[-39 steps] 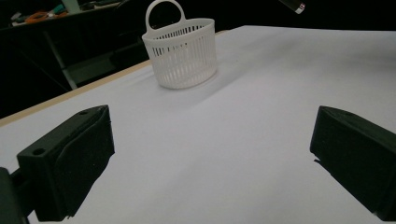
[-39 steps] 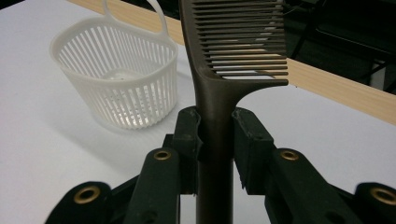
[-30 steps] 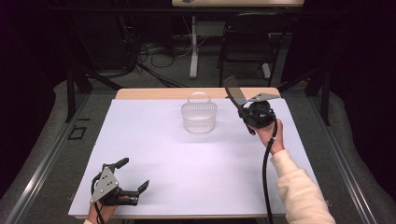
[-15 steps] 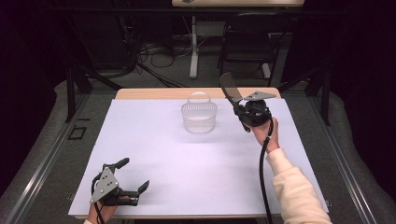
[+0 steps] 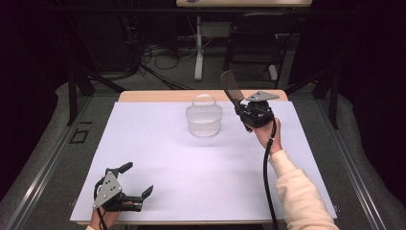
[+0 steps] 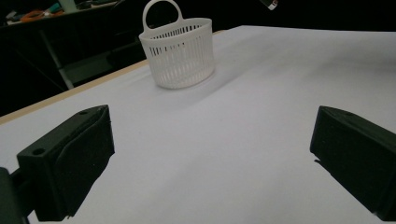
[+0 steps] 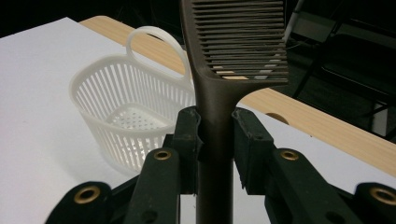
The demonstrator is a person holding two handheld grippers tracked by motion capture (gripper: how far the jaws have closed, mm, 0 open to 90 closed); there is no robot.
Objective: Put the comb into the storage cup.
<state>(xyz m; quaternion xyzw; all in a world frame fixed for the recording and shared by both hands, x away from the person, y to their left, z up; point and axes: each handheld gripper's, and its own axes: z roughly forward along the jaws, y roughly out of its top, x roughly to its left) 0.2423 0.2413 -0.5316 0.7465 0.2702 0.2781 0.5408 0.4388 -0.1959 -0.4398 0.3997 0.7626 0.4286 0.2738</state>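
From above, the right tool [image 5: 238,103] is clamped on the handle of a dark slotted spatula [image 5: 231,86], held up just to the right of the white basket [image 5: 204,120] at the far side of the table [image 5: 191,167]. The left tool [image 5: 125,184] rests at the near edge, jaws spread and empty.

Its own view agrees — open jaws, basket [image 6: 179,46] well off.

The right tool's view shows the spatula [image 7: 233,46] gripped upright beside the basket [image 7: 126,121]. The carry seems nearly done (my guess); next it must swing over the rim and lower in.
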